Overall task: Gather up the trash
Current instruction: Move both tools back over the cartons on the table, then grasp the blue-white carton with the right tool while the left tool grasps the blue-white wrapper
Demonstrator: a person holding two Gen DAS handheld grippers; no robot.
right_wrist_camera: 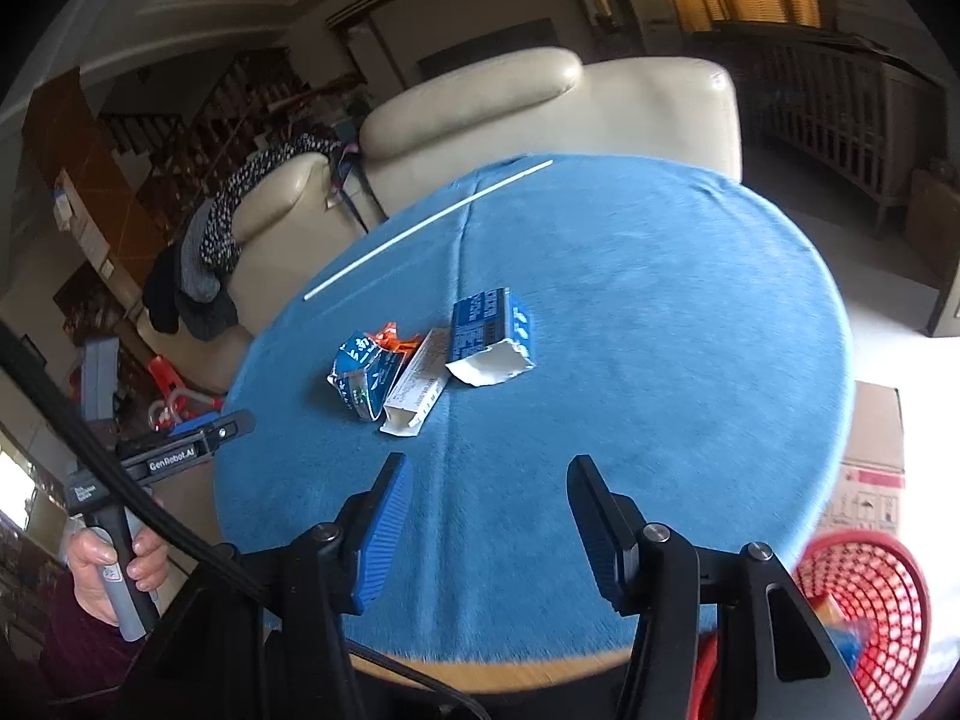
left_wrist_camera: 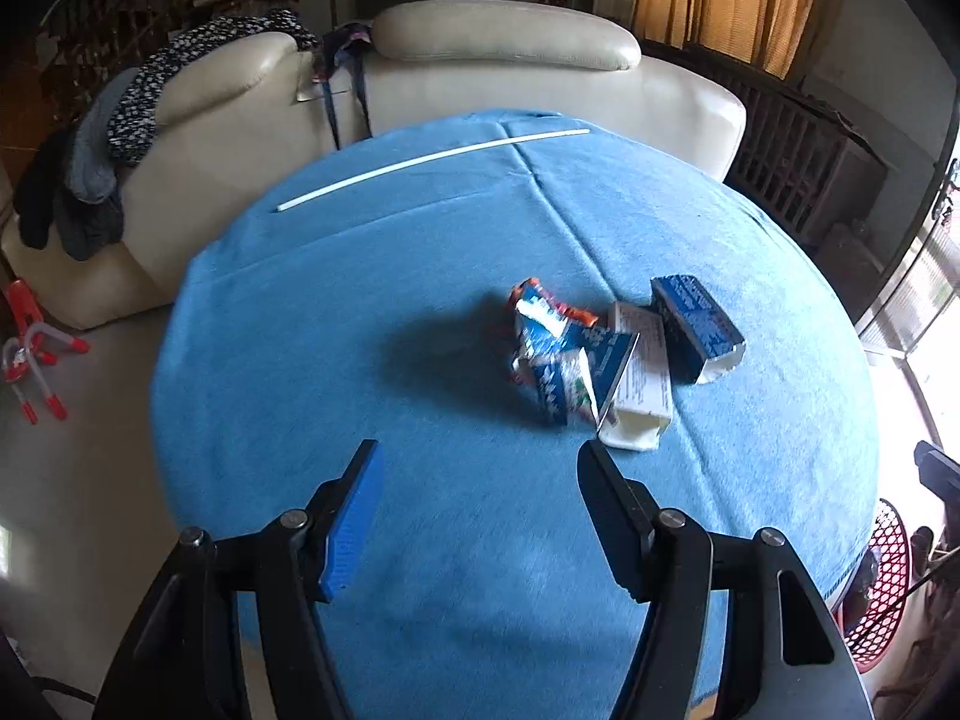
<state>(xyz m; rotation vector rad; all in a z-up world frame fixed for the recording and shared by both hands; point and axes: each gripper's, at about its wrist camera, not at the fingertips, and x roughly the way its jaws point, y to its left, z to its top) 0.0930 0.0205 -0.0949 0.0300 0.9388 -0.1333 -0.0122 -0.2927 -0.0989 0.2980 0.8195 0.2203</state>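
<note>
Trash lies in a small heap on the round table's blue cloth (left_wrist_camera: 360,312) (right_wrist_camera: 660,300): a crumpled blue wrapper (left_wrist_camera: 555,360) (right_wrist_camera: 363,375), a flattened white carton (left_wrist_camera: 639,384) (right_wrist_camera: 417,390) and a torn blue box (left_wrist_camera: 696,327) (right_wrist_camera: 492,336). A long white stick (left_wrist_camera: 432,159) (right_wrist_camera: 429,228) rests near the far edge. My left gripper (left_wrist_camera: 480,456) hovers open above the cloth, short of the heap, nothing between its fingers. My right gripper (right_wrist_camera: 489,468) is also open and empty on the near side; the left gripper's body (right_wrist_camera: 180,450) shows at its left, held by a hand (right_wrist_camera: 114,564).
A red mesh basket (right_wrist_camera: 864,594) (left_wrist_camera: 882,576) stands on the floor at the table's near right. A cardboard box (right_wrist_camera: 870,462) sits beside it. A cream sofa (left_wrist_camera: 498,60) with clothes draped over it stands behind the table. Red toys (left_wrist_camera: 30,348) lie on the floor left.
</note>
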